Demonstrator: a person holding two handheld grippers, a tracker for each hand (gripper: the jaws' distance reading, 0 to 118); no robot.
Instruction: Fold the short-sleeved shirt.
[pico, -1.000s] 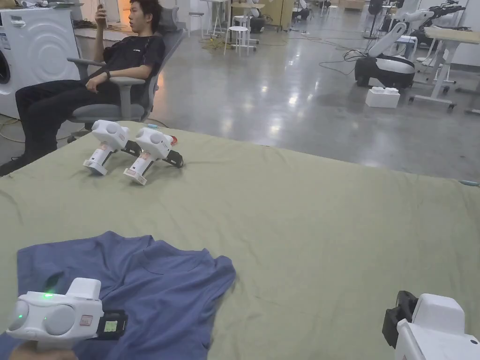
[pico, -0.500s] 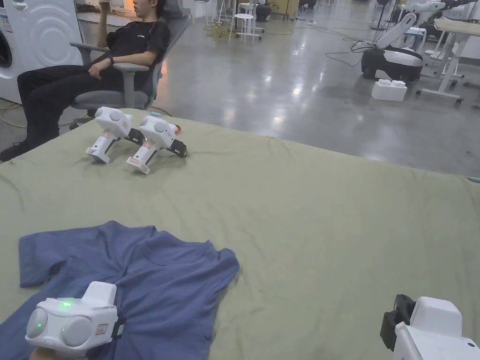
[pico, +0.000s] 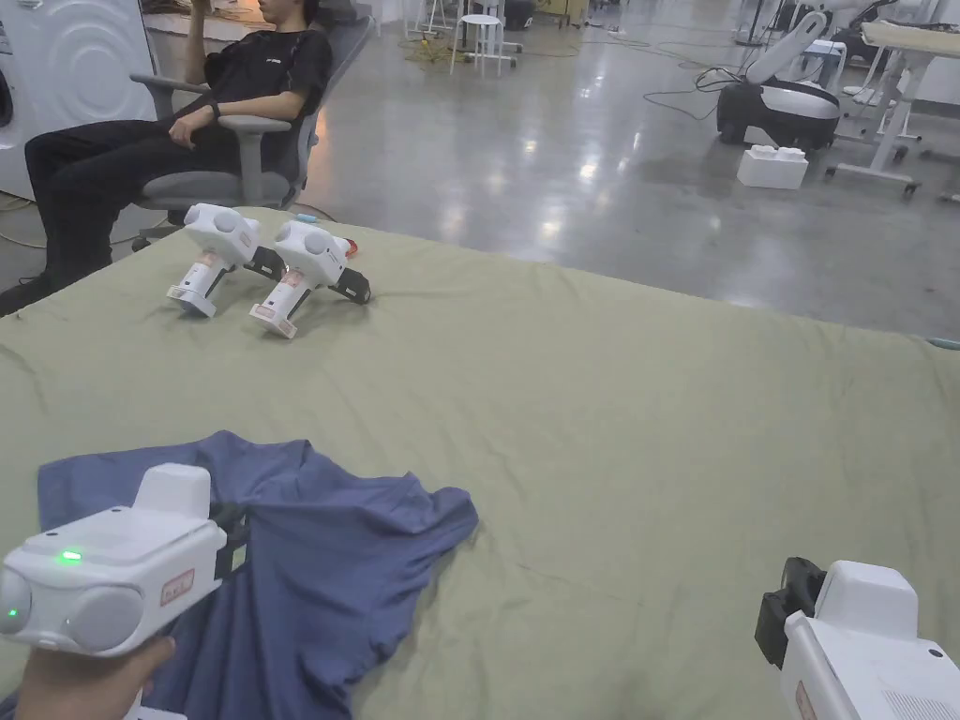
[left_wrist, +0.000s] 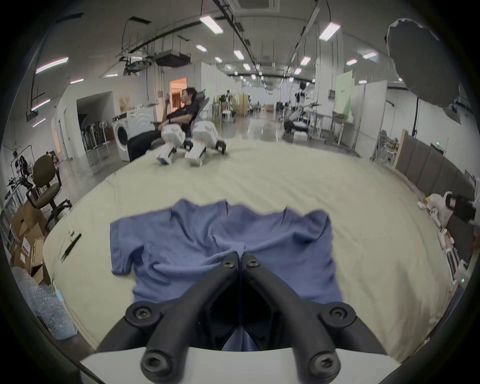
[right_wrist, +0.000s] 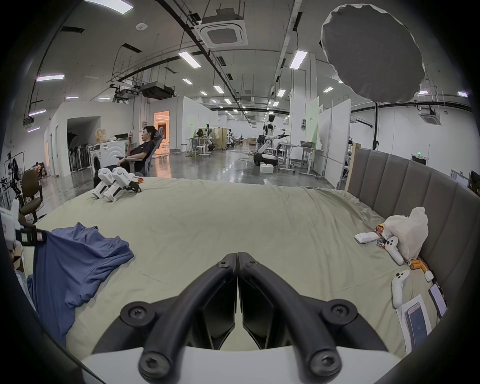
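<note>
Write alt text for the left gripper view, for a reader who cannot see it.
The left gripper, its black fingers closed together, pinches a raised fold of a blue short-sleeved shirt lying rumpled on a pale green sheet. Two spare white grippers rest at the sheet's far edge, with a seated person behind them.

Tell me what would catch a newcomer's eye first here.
First, the blue shirt, rumpled at the near left of the green bedsheet, pinched and lifted by the left claw. Next, two spare white grippers resting at the sheet's far left corner. The right claw hangs shut over bare sheet, holding nothing.
</note>
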